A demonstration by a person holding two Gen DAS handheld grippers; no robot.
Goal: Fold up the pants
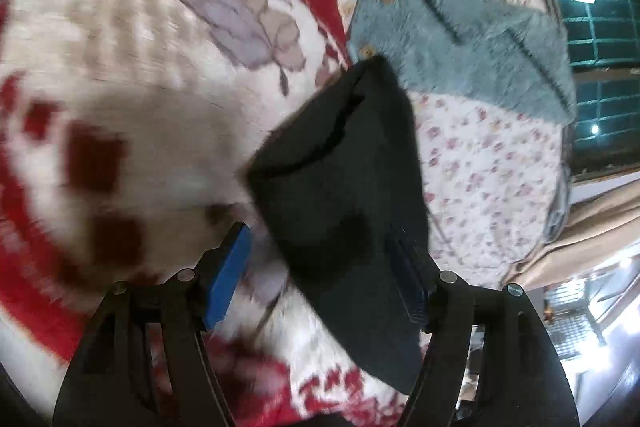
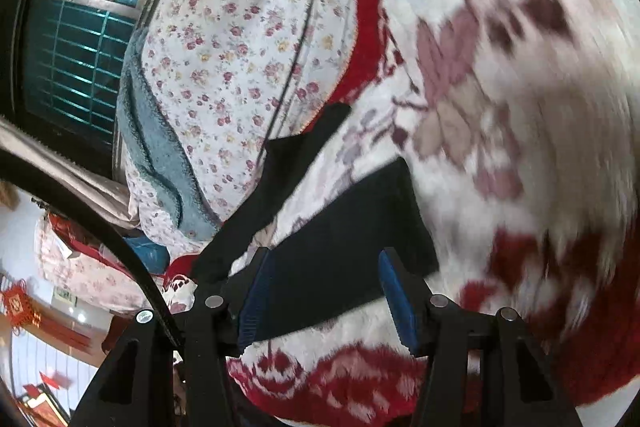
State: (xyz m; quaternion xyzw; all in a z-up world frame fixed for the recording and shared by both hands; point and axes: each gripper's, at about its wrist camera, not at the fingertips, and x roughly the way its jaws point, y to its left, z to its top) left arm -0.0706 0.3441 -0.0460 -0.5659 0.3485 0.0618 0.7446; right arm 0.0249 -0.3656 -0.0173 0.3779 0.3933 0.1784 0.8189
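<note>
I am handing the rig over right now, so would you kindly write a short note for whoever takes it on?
Left gripper: jaws apart, the black pants draped over one finger, not pinched.
Right gripper: jaws apart, with a dark fold of the pants lying between the fingers; no clamp visible.
The pants lie on the red and white blanket, partly bunched, one end towards the blue fleece garment on the floral sheet.
Done: some folding seems started; both views are blurred, so I cannot tell how far.
Left: regrip, finish the fold, flatten.
</note>
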